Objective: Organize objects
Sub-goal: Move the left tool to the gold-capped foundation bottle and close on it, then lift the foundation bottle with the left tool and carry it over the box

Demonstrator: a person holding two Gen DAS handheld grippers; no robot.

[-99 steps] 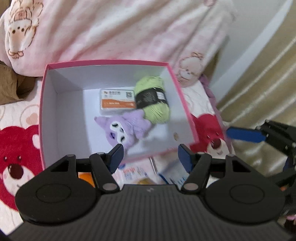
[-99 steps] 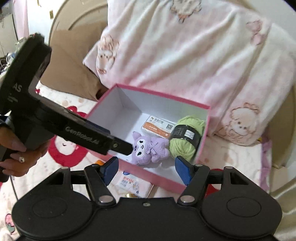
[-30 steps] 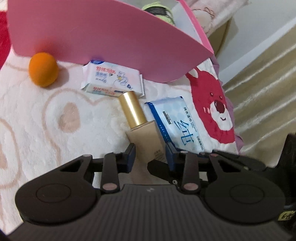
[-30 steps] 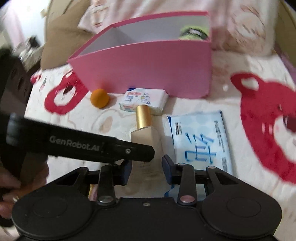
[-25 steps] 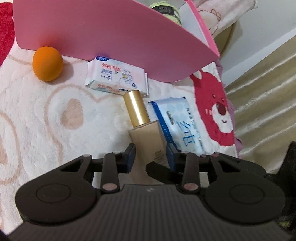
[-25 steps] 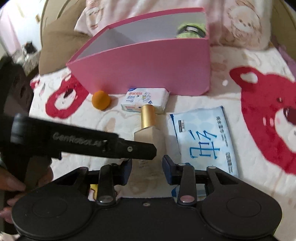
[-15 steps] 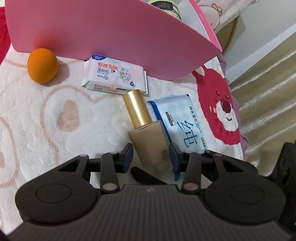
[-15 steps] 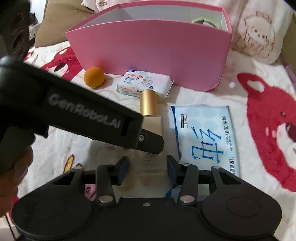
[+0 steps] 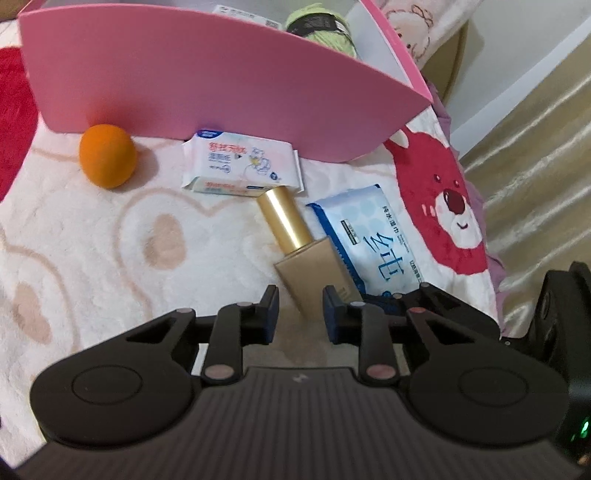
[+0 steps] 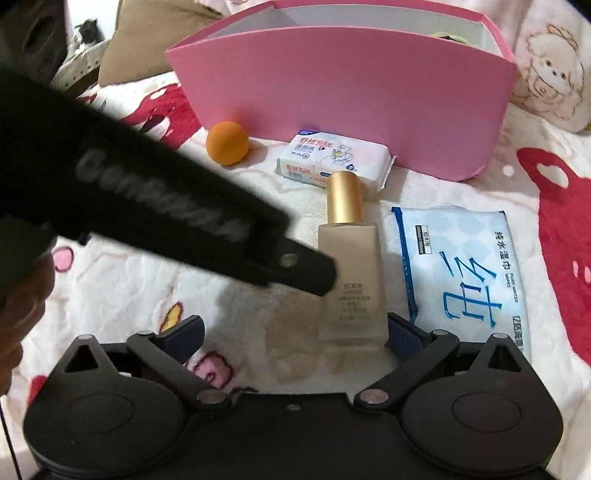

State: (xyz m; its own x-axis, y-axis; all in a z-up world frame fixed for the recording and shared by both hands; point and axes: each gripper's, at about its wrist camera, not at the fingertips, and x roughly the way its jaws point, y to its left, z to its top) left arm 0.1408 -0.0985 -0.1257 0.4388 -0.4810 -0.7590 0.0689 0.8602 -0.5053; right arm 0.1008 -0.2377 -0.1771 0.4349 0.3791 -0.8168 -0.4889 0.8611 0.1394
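The left gripper [image 9: 300, 306] sits at the bottom of its own view with its two blue pads close together. The bottle [image 9: 314, 266] lies between them. The pads look pressed on the bottle's square body, but the body hides the spot where they meet it, so the grip is likely, not sure.

The right gripper [image 10: 293, 334] is at the bottom of its own view. Its jaws have just been opening and now stand wide apart. The bottle's flat end [image 10: 351, 288] lies between them. The right pad is just beside the bottle's lower right corner. The left pad is well apart from the bottle, and the pads do not squeeze it.

In the right view the left gripper's long black arm [image 10: 166, 206] comes in from the upper left, and its tip lies over the bottle's left side.

The bottle lies flat on a fluffy white blanket [image 9: 110, 258] with red bears on it. Its gold cap [image 10: 345, 197] points up the frame, toward a pink box [image 10: 351, 92] across the top. Between the cap and the box lies a small white tissue pack [image 10: 332, 158], with the cap's end just beside it. An orange ball [image 10: 227, 142] sits left of that pack, close to the box. A blue wipes pack [image 10: 461, 273] lies just right of the bottle. A green yarn ball [image 9: 319, 27] peeks out of the box at the top of the left view.
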